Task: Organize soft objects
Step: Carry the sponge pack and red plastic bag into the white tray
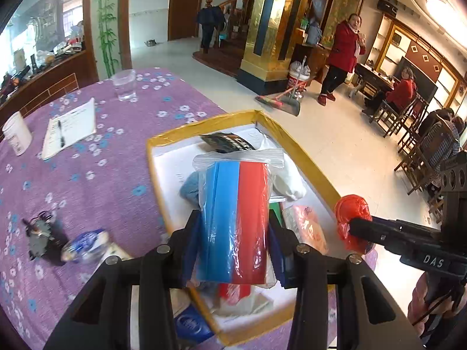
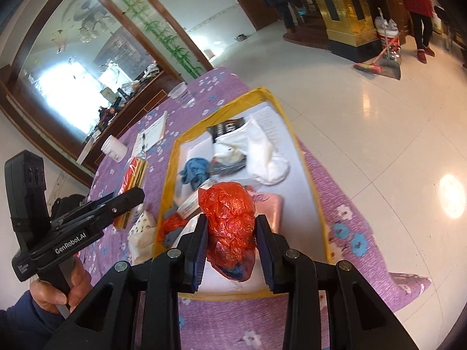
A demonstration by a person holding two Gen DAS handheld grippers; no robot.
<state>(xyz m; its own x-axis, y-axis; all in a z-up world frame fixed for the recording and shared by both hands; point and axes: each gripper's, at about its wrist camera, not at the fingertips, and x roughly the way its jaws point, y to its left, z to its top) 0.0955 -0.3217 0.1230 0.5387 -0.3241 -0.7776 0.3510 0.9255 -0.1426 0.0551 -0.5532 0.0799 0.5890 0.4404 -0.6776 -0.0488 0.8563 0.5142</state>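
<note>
Left gripper (image 1: 235, 233) clamped on a zip bag (image 1: 236, 215) holding blue and red folded sheets, pads pressing both sides, bag upright between the fingers. Right gripper (image 2: 232, 233) clamped on a crumpled red plastic bag (image 2: 232, 218). Both loads hang over the yellow-rimmed white tray (image 2: 306, 157). Ahead of the right gripper in the tray: blue cloth (image 2: 195, 172), white sock (image 2: 262, 154), pink packet (image 2: 271, 204), dark printed pouch (image 2: 226, 128). Tray sits on a purple flowered tablecloth (image 1: 87, 160). Beyond the left gripper, to its left: notepad with pen (image 1: 70, 128), clear plastic cup (image 1: 125, 85), white jar (image 1: 17, 137).
</note>
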